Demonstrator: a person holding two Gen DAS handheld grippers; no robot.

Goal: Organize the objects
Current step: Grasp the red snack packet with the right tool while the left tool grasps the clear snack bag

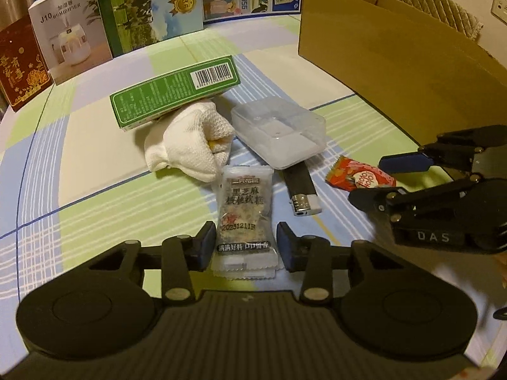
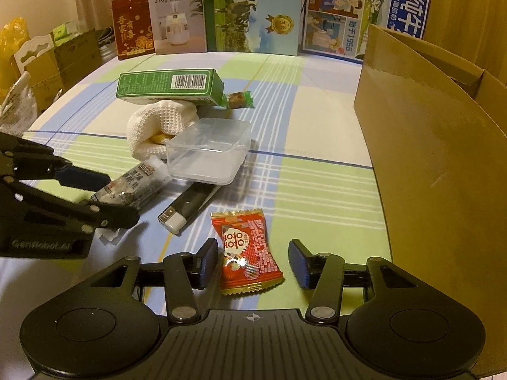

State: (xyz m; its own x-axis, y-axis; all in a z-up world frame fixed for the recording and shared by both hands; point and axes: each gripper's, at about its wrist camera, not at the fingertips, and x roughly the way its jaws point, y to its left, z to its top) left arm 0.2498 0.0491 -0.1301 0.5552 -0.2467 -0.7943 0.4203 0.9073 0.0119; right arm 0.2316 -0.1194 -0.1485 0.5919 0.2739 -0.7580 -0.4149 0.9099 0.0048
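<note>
My left fingers (image 1: 206,242) sit either side of the clear sesame snack packet (image 1: 242,218), left pad touching its edge, right pad just off it with a sliver of gap, so not a firm pinch that I can confirm; the left gripper (image 1: 245,242) is partly closed around it, packet flat on the cloth. My right gripper (image 2: 253,262) is partly open over the red candy packet (image 2: 248,253): left pad at its edge, right pad clear of it, nothing gripped. Both packets lie on the checked tablecloth (image 1: 95,174) close to me. Just beyond the sesame packet lies a black lighter (image 1: 302,194), its far end tucked under a clear plastic box (image 1: 279,129). Left of the box is a bunched white cloth (image 1: 187,139) with something yellow inside, and a green carton (image 1: 174,91) leans on top of it. Behind the carton, in the right view, a small green-wrapped sweet (image 2: 239,99). On the right a big cardboard box (image 2: 427,145) stands open. Along the back edge: a red box (image 2: 131,28), a humidifier box (image 2: 177,19), and milk cartons (image 2: 253,9)
</note>
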